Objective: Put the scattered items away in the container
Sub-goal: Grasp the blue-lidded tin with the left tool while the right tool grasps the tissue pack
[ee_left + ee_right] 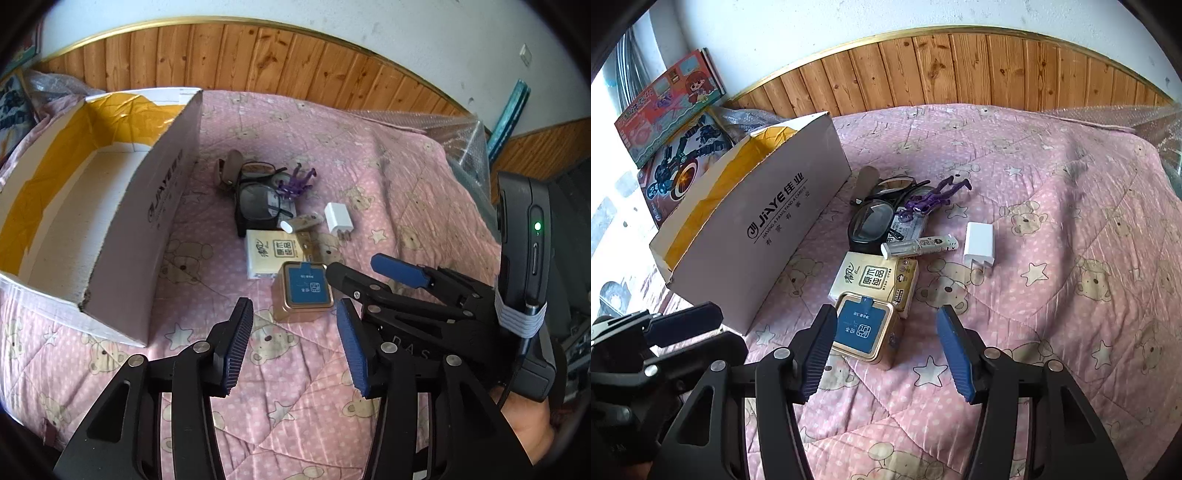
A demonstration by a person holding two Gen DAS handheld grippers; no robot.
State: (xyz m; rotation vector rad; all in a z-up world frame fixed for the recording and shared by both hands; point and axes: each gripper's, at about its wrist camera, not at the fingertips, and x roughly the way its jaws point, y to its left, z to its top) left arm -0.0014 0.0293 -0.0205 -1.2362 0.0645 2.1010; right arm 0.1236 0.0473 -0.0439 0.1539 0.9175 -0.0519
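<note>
An open white cardboard box (110, 229) (764, 236) with yellow lining stands on the left of a pink quilt. Scattered beside it lie a gold tin with a blue lid (303, 291) (866, 330), a tissue pack (269, 254) (875, 280), black glasses (258, 203) (875, 221), a purple clip (295, 182) (934, 197), a small white tube (303, 223) (919, 245) and a white charger plug (338, 218) (979, 243). My left gripper (295, 347) is open and empty, just short of the tin. My right gripper (886, 354) is open, with the tin close to its left finger.
The pink bear-print quilt (1052, 295) covers the bed up to a wood-panelled wall (960, 66). Toy boxes (672, 110) lean behind the cardboard box. Bubble wrap (450, 129) lies at the far right edge. The right gripper (380, 273) shows in the left wrist view.
</note>
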